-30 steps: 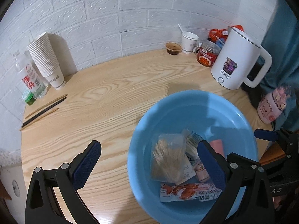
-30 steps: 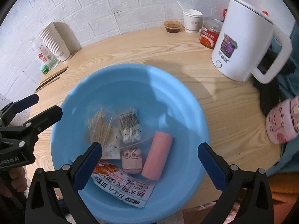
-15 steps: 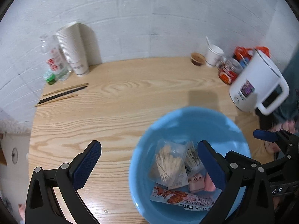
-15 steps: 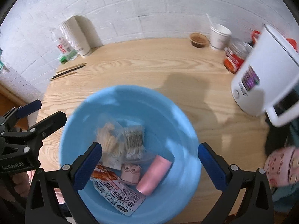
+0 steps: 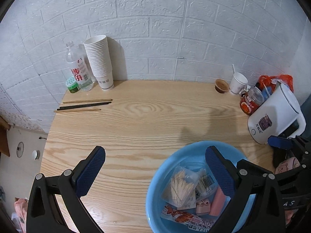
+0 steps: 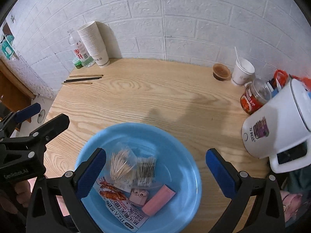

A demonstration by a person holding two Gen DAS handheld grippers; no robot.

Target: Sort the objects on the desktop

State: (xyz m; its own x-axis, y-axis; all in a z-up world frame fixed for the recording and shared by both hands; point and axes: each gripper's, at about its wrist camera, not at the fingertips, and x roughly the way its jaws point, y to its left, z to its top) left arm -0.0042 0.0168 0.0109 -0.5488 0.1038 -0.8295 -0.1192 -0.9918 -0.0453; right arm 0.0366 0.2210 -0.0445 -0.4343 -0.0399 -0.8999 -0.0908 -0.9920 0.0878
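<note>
**Both tongs pulled back and up from the filled basin**

Both cameras have risen and backed off over the last second: the basin (image 6: 186, 155) looks smaller and lower in each view, and more wall and surface (image 5: 145, 120) now shows. Basin contents look unchanged.

Left tongs (image 5: 155, 172) spread wide, holding nothing, hovering over the bare wood just left of the basin; its right finger overlaps the basin rim in view. Right tongs (image 6: 155, 172) also spread wide and empty, hovering above the basin, pitched down at it.

In the basin: bag of toothpicks (image 6: 120, 165), bag of cotton swabs (image 6: 146, 168), snack packet (image 6: 120, 203), earbud case (image 6: 139, 195), pink roll (image 6: 158, 199). All lie loose and touching.

Still out on the surface, well apart from the basin: chopsticks (image 5: 83, 104) near the cup stack (image 5: 100, 64) and bottle (image 5: 78, 71); kettle (image 6: 279, 120) at right.

Judgement: sorting looks near done. If the chopsticks are next, the left tongs are closer; come in low, across the sticks, and pinch all together near the middle so they don't roll or splay.
</note>
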